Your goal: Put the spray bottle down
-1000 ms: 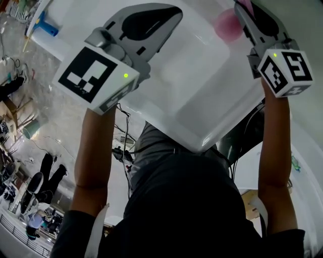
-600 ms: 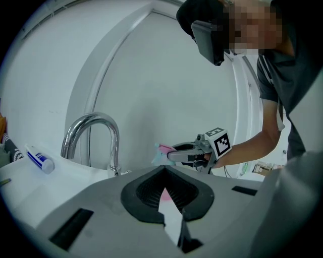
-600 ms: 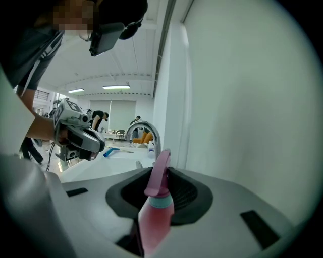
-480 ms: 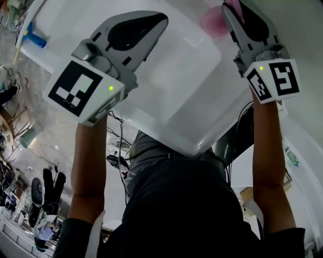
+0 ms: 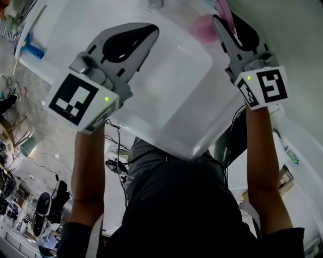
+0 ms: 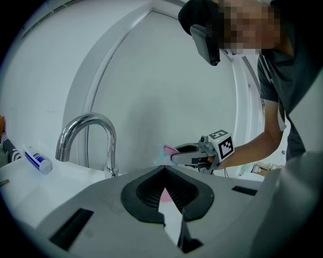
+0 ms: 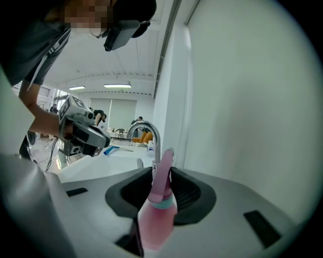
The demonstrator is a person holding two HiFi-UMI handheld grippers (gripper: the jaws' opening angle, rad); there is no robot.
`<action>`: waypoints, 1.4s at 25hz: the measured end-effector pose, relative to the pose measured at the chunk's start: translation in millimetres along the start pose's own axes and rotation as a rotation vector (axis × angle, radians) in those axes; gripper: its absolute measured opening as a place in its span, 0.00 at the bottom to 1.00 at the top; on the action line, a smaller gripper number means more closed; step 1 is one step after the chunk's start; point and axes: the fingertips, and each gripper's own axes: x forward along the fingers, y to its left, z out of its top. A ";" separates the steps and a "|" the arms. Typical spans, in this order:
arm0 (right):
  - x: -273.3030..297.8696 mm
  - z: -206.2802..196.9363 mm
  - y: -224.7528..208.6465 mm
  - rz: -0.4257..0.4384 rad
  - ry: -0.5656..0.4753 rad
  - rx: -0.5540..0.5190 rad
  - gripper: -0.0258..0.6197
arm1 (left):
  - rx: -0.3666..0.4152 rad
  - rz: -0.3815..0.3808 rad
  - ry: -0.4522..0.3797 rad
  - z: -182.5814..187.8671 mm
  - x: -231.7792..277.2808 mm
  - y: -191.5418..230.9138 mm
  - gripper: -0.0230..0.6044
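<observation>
A pink spray bottle [image 7: 157, 211] with a teal collar and pink trigger head stands between the jaws of my right gripper [image 7: 161, 170], which is shut on it. In the head view the bottle [image 5: 202, 27] shows as a pink blur over the white sink [image 5: 166, 101], just ahead of the right gripper [image 5: 222, 15]. The left gripper view shows the bottle [image 6: 165, 149] sticking out of the right gripper [image 6: 176, 157]. My left gripper [image 5: 151, 31] hangs over the sink's left part, its jaws [image 6: 164, 170] shut with nothing between them. It also shows in the right gripper view [image 7: 101, 138].
A chrome faucet [image 6: 86, 136] rises at the sink's back edge, in front of a white wall. A toothpaste tube [image 6: 38, 161] lies left of it on the counter. A blue-handled tool [image 5: 34, 50] lies on the counter farther left.
Both grippers stay nearly in place over the sink while the head view shifts. The right gripper has rolled slightly, still shut on the bottle.
</observation>
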 end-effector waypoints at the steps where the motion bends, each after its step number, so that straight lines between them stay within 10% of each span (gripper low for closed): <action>1: -1.7 0.1 -0.3 0.002 -0.004 0.004 0.20 | 0.004 -0.001 0.001 0.6 0.0 -1.3 0.04; 14: -0.8 16.1 -12.3 0.004 -0.009 0.004 0.34 | 0.048 0.014 -0.014 24.2 -7.9 -3.0 0.04; 23: -33.5 39.3 -35.0 -0.158 -0.049 -0.018 0.35 | 0.076 0.032 -0.026 33.6 -24.6 -17.4 0.04; 27: -64.9 58.8 -40.5 -0.227 -0.079 -0.020 0.09 | 0.091 0.044 -0.018 37.4 -35.1 -25.1 0.04; 35: -119.7 85.0 -19.3 -0.193 -0.128 -0.001 0.07 | 0.096 0.052 0.039 30.1 -51.4 -59.1 0.04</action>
